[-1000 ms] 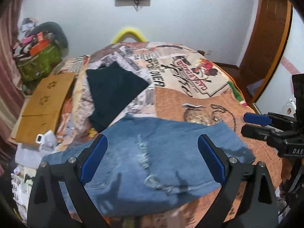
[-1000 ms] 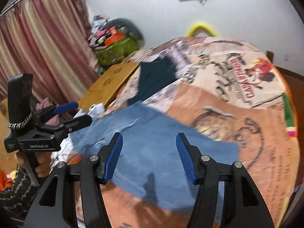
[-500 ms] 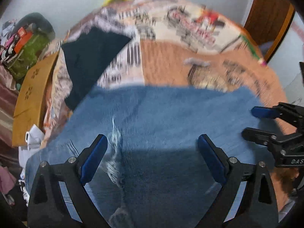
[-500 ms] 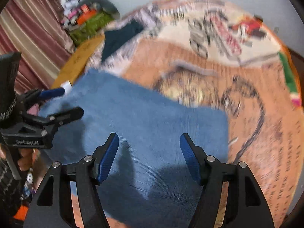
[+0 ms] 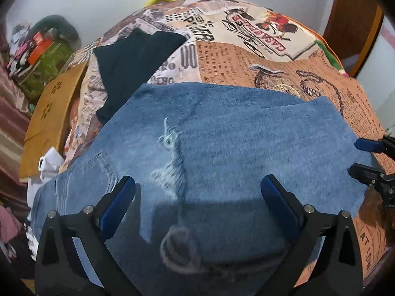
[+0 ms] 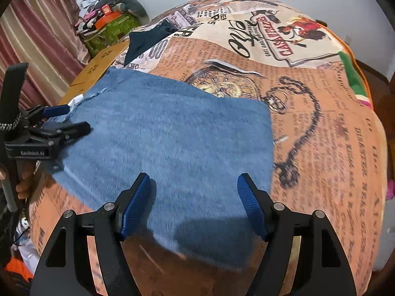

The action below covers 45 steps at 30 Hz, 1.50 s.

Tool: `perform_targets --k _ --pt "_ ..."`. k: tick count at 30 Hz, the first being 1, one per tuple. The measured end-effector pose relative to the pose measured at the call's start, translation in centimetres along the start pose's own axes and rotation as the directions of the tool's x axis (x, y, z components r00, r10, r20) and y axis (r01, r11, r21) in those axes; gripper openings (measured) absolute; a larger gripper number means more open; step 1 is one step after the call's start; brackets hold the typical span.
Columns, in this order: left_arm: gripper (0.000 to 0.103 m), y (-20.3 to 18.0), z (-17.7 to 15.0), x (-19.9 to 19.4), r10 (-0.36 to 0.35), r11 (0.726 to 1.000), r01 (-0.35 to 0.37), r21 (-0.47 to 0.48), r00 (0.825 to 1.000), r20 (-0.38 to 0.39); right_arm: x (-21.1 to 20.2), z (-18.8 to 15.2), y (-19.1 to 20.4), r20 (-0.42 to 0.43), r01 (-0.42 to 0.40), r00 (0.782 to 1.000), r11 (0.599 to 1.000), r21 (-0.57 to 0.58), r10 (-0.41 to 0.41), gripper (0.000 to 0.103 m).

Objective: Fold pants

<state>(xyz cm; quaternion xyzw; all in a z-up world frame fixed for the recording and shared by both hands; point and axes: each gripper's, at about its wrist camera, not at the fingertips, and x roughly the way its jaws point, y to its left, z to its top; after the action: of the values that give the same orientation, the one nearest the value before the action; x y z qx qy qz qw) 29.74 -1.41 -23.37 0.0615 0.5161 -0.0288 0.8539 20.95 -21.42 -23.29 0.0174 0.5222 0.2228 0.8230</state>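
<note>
Blue denim pants [image 5: 222, 148] with frayed rips lie flat across the near part of a bed, with a back pocket at their left end. In the right wrist view the pants [image 6: 172, 143] show as a plain blue rectangle. My left gripper [image 5: 197, 197] is open and empty, low over the pants' middle. My right gripper [image 6: 195, 197] is open and empty over the pants' near right edge. The right gripper also shows at the right edge of the left wrist view [image 5: 370, 157], and the left gripper at the left of the right wrist view [image 6: 64, 120].
The bed has a printed orange and cream cover [image 6: 321, 123]. A folded dark garment [image 5: 133, 61] lies behind the pants. A wooden board [image 5: 51, 108] and a clutter pile [image 5: 42, 56] stand left of the bed. A wooden door [image 5: 355, 19] is at the far right.
Both grippers dropped toward the pants and then eased back a little. The pants now fill more of both views. Both stay open and empty.
</note>
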Motion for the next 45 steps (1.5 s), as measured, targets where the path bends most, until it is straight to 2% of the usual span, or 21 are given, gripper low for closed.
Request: perform_targets --k 7,15,19,22,25,31,35,38,42,45 --pt "0.103 2.0 -1.5 -1.7 -0.004 0.996 0.006 -0.092 1.0 0.027 -0.8 -0.2 1.1 0.022 0.086 0.996 0.996 -0.016 -0.085 0.07" --pt "0.103 6.1 -3.2 -5.6 0.08 0.984 -0.06 -0.167 0.991 0.11 -3.0 1.6 3.6 0.115 0.102 0.989 0.993 -0.052 -0.096 0.07" --pt "0.103 9.5 -4.5 -7.5 0.101 0.964 -0.06 -0.26 0.984 0.148 -3.5 2.7 5.7 0.162 0.09 0.984 0.993 -0.074 -0.077 0.071" --pt "0.103 12.4 -5.9 -8.9 0.136 0.94 -0.07 -0.333 0.975 0.179 -3.4 3.5 7.5 0.186 0.079 0.981 0.991 -0.106 -0.059 0.072" --pt "0.103 15.3 -7.6 -9.6 0.156 0.914 -0.073 -0.398 0.972 0.178 -2.8 4.4 9.2 0.191 0.063 0.981 0.989 -0.134 -0.037 0.073" --pt "0.103 20.7 -11.0 -8.5 0.129 0.845 -0.05 -0.532 0.985 0.113 -0.2 5.4 12.3 0.158 0.03 0.987 0.983 -0.179 -0.001 0.073" --pt "0.103 23.2 -13.5 -6.4 0.025 0.785 0.018 -0.62 0.998 0.059 1.9 5.5 14.1 0.105 -0.014 0.994 0.98 -0.197 0.036 0.073" --pt "0.103 24.0 -14.9 -4.8 -0.05 0.749 0.061 -0.66 0.998 0.036 3.2 5.6 15.2 0.07 -0.042 0.996 0.98 -0.196 0.057 0.073" --pt "0.103 24.6 -16.3 -2.9 -0.175 0.689 0.151 -0.709 0.984 0.039 4.8 5.9 16.4 0.021 -0.105 0.994 0.978 -0.18 0.111 0.073" --pt "0.103 25.1 -17.5 -1.3 -0.297 0.6 0.239 -0.763 0.953 0.065 6.3 5.9 16.9 -0.033 -0.165 0.986 0.976 -0.144 0.162 0.075"
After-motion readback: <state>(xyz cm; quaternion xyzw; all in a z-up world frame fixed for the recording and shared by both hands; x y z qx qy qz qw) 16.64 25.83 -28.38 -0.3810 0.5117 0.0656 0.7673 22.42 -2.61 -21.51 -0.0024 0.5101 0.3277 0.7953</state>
